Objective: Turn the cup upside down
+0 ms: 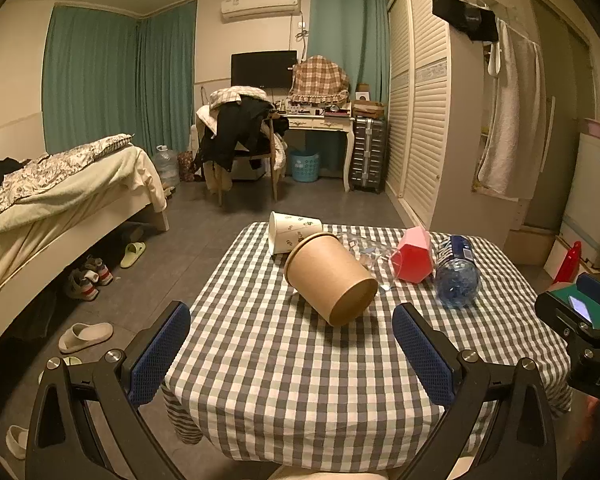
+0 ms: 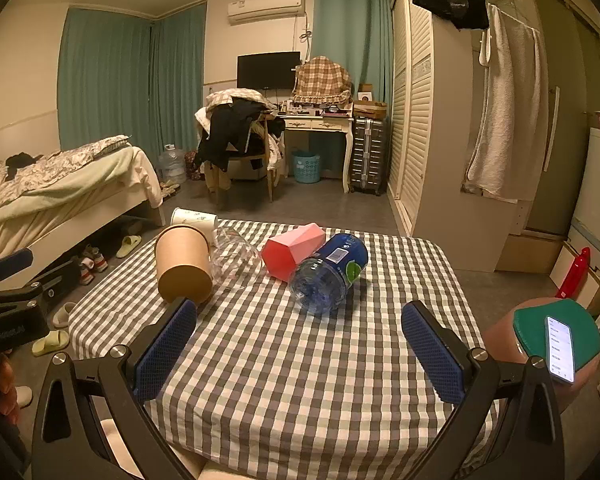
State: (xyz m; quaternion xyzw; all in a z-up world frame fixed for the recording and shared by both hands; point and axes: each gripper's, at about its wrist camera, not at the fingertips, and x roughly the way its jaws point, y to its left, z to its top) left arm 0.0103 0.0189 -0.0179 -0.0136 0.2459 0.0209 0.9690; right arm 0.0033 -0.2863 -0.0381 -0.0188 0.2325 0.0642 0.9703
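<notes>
A brown paper cup (image 1: pixel 329 278) lies on its side on the checked tablecloth (image 1: pixel 300 380), base toward me; it also shows in the right wrist view (image 2: pixel 183 265). Behind it lies a white printed paper cup (image 1: pixel 290 233) (image 2: pixel 196 220), a clear plastic cup (image 2: pixel 234 258), a pink faceted cup (image 1: pixel 414 255) (image 2: pixel 292 250) and a blue water bottle (image 1: pixel 458 270) (image 2: pixel 330 274), all on their sides. My left gripper (image 1: pixel 292 324) is open and empty, just short of the brown cup. My right gripper (image 2: pixel 300 320) is open and empty, in front of the bottle.
The table (image 2: pixel 300 400) stands in a bedroom. A bed (image 1: pixel 60 200) with shoes and slippers is at the left, a wardrobe (image 1: pixel 420 120) at the right, a chair with clothes (image 1: pixel 240 132) and a desk behind. A phone (image 2: pixel 560 348) rests on a knee at right.
</notes>
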